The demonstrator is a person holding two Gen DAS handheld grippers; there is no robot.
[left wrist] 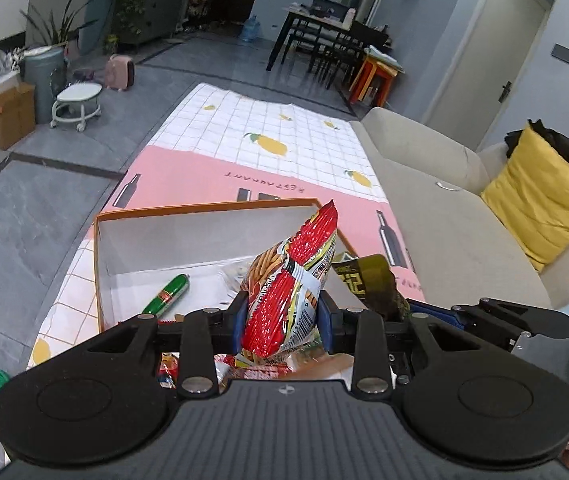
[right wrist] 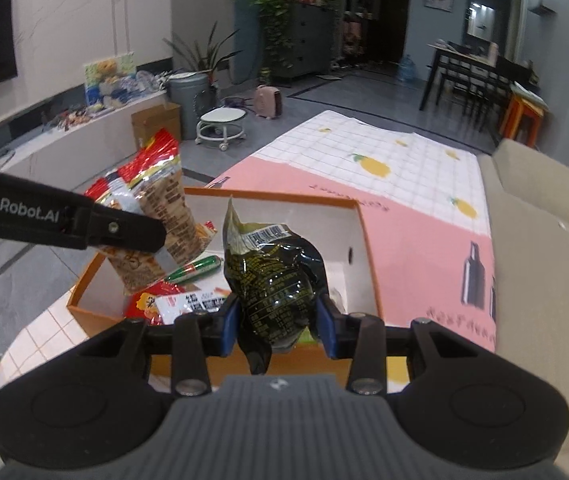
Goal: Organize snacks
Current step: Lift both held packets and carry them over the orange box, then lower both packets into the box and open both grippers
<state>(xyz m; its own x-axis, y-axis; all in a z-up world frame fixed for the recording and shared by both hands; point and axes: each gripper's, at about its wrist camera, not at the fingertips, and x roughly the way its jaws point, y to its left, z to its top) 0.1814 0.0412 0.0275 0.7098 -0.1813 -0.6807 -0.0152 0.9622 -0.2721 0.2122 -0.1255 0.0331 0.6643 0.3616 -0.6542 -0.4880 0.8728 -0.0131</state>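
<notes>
Closest in the left wrist view, the left gripper [left wrist: 282,322] has its jaws clamped on a red-striped snack bag [left wrist: 290,300], held upright above an orange-rimmed box [left wrist: 204,206], probably so it can be sorted. A green sausage stick [left wrist: 166,294] lies inside the box.

From the right wrist view, the right gripper [right wrist: 278,322] has its jaws clamped on a dark crinkled packet [right wrist: 274,276], also over the box, which sits on a pink and white cloth [right wrist: 424,220] covering the surface.

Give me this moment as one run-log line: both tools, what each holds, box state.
left tool: shut on red snack bag | right tool: shut on dark green packet | both above orange box | green tube inside
</notes>
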